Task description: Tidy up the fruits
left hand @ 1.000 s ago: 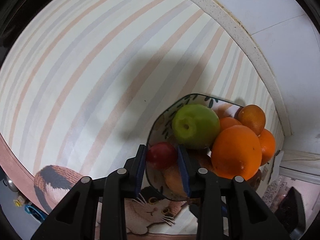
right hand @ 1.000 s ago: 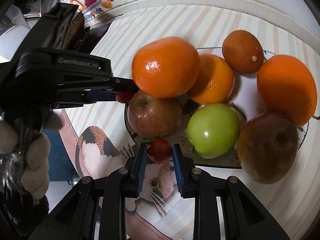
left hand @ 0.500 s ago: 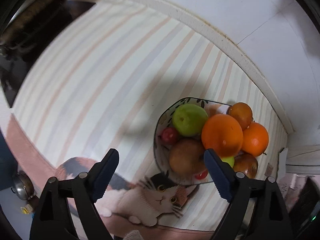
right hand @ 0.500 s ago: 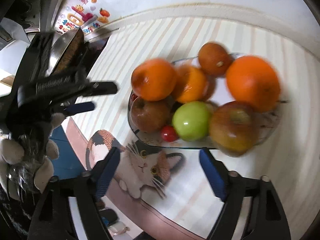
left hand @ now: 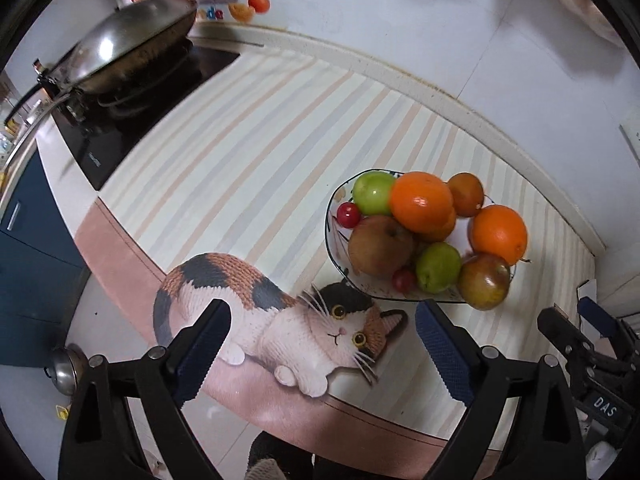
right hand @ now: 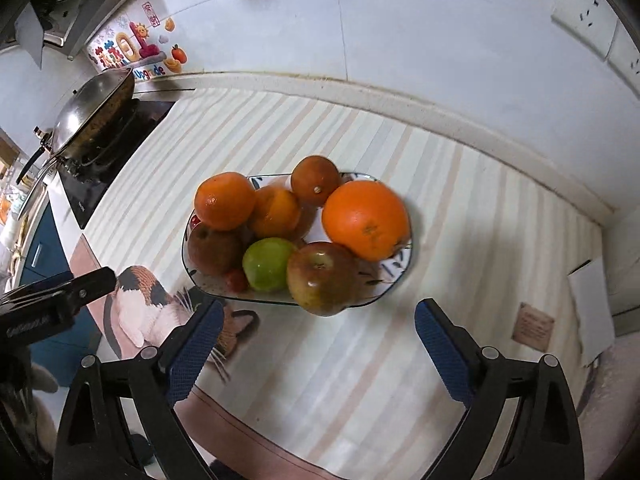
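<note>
A patterned plate [left hand: 335, 256] [right hand: 394, 276] on the striped mat holds oranges [left hand: 421, 201] [right hand: 366, 220], green apples [left hand: 373, 193] [right hand: 267, 264], reddish apples [left hand: 379, 246] [right hand: 320, 278] and two small red cherry tomatoes [left hand: 349, 215] [left hand: 403, 279] [right hand: 236, 279]. My left gripper [left hand: 322, 344] is open and empty, held above the mat's cat picture, short of the plate. My right gripper [right hand: 316, 340] is open and empty, held back in front of the plate.
A wok [left hand: 132, 48] sits on a black stove [left hand: 132, 120] at the far left. The cat picture [left hand: 280, 316] lies at the mat's front edge. White tiled wall [right hand: 400, 40] runs behind the counter. A small brown card [right hand: 534, 326] lies at right.
Both grippers let go of their red cherry tomatoes on the plate, opened wide and pulled back and up away from the plate.
</note>
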{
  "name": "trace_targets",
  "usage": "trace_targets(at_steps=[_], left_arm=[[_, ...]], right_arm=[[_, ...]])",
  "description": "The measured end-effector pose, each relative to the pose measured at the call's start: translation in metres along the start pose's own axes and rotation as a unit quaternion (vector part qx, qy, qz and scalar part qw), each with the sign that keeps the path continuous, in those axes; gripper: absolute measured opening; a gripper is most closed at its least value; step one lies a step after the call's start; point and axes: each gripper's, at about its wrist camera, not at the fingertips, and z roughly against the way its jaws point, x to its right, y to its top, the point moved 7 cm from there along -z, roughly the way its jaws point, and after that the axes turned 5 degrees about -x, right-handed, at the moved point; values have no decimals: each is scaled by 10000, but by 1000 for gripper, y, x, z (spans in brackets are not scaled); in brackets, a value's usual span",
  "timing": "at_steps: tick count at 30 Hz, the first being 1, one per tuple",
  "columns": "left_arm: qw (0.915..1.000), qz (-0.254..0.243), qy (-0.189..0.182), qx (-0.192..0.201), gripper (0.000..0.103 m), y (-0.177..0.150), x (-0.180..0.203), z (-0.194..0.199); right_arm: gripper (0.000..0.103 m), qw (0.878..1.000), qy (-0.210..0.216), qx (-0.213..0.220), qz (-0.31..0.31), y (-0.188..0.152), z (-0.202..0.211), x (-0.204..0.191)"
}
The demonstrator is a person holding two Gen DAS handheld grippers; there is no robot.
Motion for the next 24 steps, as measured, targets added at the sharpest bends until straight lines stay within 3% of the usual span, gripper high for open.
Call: trace_targets(at_steps=[13, 24], left_arm=[[9972, -290, 39, 691, 95, -27, 15, 70], [9887, -546, -24, 1396, 95, -85, 3, 159]], right_arm=[[99, 9975, -52, 693, -140, -22, 82, -10], [99, 9892, -203, 1445, -166, -93, 194, -37]])
